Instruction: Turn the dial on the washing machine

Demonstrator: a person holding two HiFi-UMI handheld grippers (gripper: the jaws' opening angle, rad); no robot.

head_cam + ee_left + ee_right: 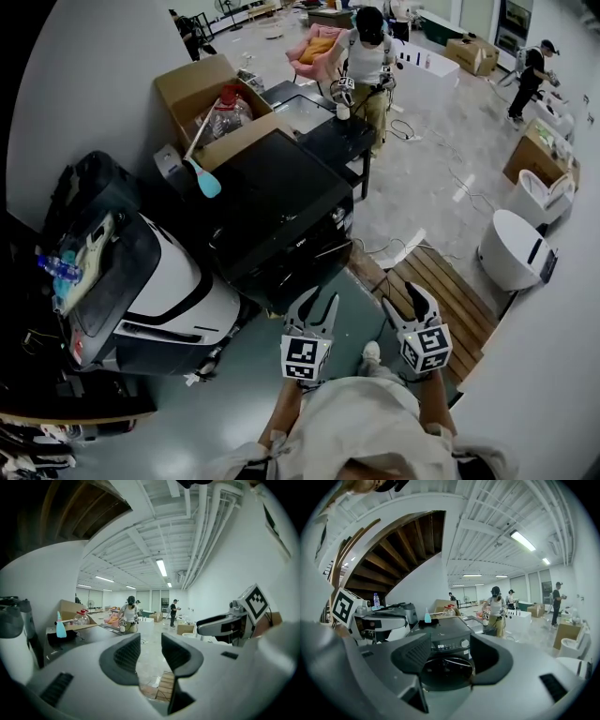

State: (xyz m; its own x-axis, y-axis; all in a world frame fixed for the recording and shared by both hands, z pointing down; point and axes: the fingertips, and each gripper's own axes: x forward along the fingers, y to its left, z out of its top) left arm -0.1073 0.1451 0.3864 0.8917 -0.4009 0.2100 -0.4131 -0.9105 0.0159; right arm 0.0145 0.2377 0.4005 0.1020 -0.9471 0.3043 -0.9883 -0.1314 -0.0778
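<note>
Washing machine (281,216) ahead of me, dial (464,643) untouched.
My left gripper (317,302) and right gripper (405,298) hover empty, jaws parted; the right one's view frames the dial.

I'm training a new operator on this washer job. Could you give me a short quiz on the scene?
1. True or false: the right tongs are shut on the dial.
2. On the washer, where on the panel does the dial sit? A. right end B. left end C. middle
3. Whose view faces the door: the left tongs or the right?
Key: 1 false, they are open and short of the dial. 2 A. 3 right.
</note>
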